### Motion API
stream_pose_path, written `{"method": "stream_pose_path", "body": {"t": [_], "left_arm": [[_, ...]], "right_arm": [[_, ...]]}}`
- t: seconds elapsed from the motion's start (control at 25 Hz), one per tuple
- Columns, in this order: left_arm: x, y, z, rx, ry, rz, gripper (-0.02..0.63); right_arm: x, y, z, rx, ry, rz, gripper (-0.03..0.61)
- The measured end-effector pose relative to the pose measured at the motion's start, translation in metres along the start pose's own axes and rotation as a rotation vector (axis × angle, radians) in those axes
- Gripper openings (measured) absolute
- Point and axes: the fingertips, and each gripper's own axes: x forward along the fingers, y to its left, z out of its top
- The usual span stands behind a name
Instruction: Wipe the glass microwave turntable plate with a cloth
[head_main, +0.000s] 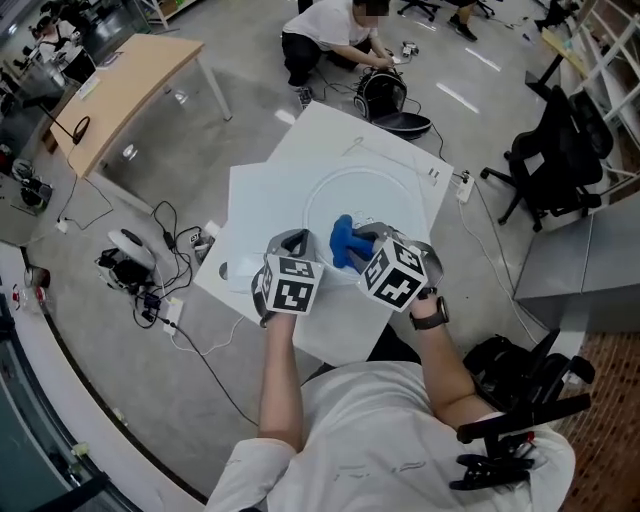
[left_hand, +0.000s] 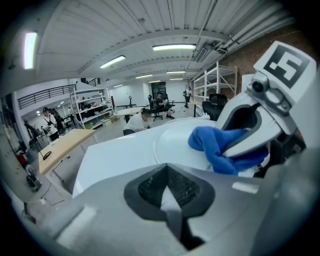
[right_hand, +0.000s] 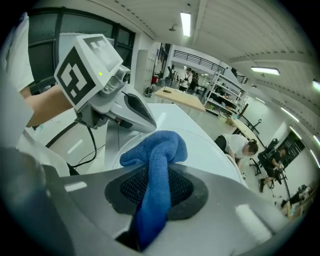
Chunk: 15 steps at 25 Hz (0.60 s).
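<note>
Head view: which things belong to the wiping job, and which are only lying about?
Job: blue cloth, pinched in the shut jaws of the right gripper; glass turntable plate; white table beneath it.
Lying about: wooden table; floor cables; black office chair.

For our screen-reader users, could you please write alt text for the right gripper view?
The right gripper pinches a blue cloth between its shut jaws above a white table. The left gripper hovers just beyond the cloth.
</note>
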Motion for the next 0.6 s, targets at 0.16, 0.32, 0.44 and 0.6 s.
{"method": "stream_pose_path", "body": {"t": [0.16,0.32,0.44,0.6], "left_arm": [[0.000,-0.002,0.000,-0.013,0.000,0.008,0.000],[0.000,-0.002,0.000,-0.013,-0.003,0.022,0.000],[-0.001,0.001,-0.003,-0.025,0.000,0.036,0.000],[-0.001,0.008,-0.004,-0.051,0.004,0.042,0.000]], "right_arm": [[0.019,-0.001,0.024,-0.056,-0.029,0.036,0.083],[0.037,-0.017,0.041,-0.086,-0.054,0.040,0.083],[0.049,-0.034,0.050,-0.096,-0.061,0.034,0.081],[0.059,-0.067,0.051,-0.053,-0.058,-0.011,0.081]]}}
